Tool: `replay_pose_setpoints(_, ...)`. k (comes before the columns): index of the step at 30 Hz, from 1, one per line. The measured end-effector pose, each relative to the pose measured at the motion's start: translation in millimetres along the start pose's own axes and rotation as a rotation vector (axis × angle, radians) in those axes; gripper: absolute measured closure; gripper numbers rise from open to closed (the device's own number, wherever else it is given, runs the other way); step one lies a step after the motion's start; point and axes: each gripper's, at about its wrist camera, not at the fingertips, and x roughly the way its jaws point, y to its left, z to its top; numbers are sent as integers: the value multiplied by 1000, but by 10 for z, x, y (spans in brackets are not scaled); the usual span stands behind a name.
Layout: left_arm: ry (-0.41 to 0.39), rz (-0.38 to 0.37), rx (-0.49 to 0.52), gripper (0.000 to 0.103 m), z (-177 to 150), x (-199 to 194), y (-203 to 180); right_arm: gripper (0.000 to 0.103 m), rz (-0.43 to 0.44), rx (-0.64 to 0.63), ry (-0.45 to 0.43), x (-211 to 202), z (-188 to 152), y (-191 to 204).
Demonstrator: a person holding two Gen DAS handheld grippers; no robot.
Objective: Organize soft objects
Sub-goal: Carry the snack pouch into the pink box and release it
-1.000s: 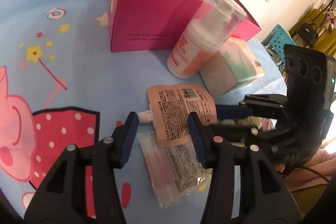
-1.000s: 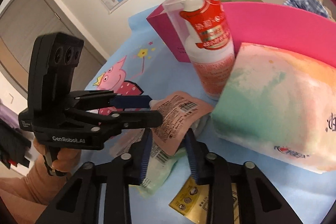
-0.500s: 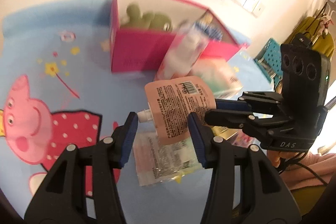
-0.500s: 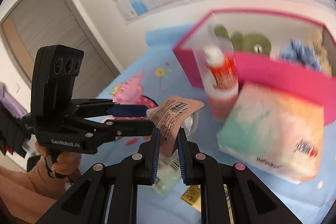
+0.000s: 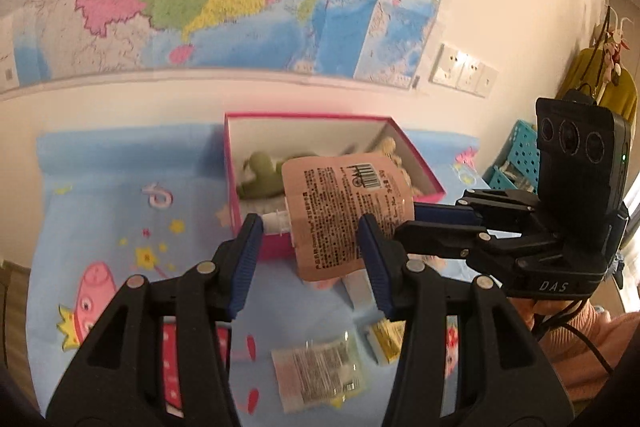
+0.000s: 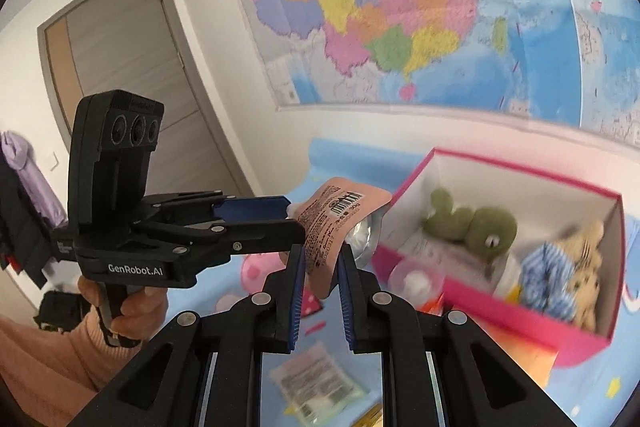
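A peach spout pouch (image 5: 344,211) hangs in the air above the table, in front of the open pink box (image 5: 256,243). My right gripper (image 6: 320,269) is shut on the pouch's (image 6: 332,227) edge. My left gripper (image 5: 310,251) is open, its jaws standing on both sides of the pouch, the left fingertip (image 5: 250,239) close to the white spout. The pink box (image 6: 500,299) holds a green plush toy (image 6: 472,223), a blue striped cloth (image 6: 548,279) and a tan plush (image 6: 584,267).
A clear sachet (image 5: 320,375) and a yellow packet (image 5: 384,341) lie on the blue cartoon cloth (image 5: 100,211) below the grippers. A pump bottle (image 6: 416,279) stands in front of the box. A wall with a map is behind; a teal crate (image 5: 516,163) is at right.
Both grippers have risen well above the table with the pouch. The right gripper closed on the pouch and lifted it; the view now looks toward the wall map.
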Motion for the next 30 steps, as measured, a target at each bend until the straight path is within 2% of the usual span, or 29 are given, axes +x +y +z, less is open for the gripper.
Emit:
replay_pose_setpoints(5, 37, 0, -2, 52, 220, 331, -8, 87, -35, 16, 4, 105, 151, -272)
replay_pose_setpoints(12, 124, 16, -27, 52, 274, 849, 83, 87, -81, 73, 61, 365, 184, -673)
replay_pose_setpoints(16, 174, 6, -43, 52, 258, 1088, 133, 87, -55, 118, 102, 535, 136, -849)
replay_pose_setpoints(19, 181, 64, -26, 52, 256, 1193, 121, 86, -76, 124, 136, 658, 105, -902)
replay_pose_setpoints(22, 180, 49, -48, 52, 242, 1192, 154, 84, -82, 138, 141, 661, 72, -940)
replay_pose_setpoints(30, 118, 51, -60, 52, 154, 917, 211, 81, -97, 182, 90, 319, -17, -1031)
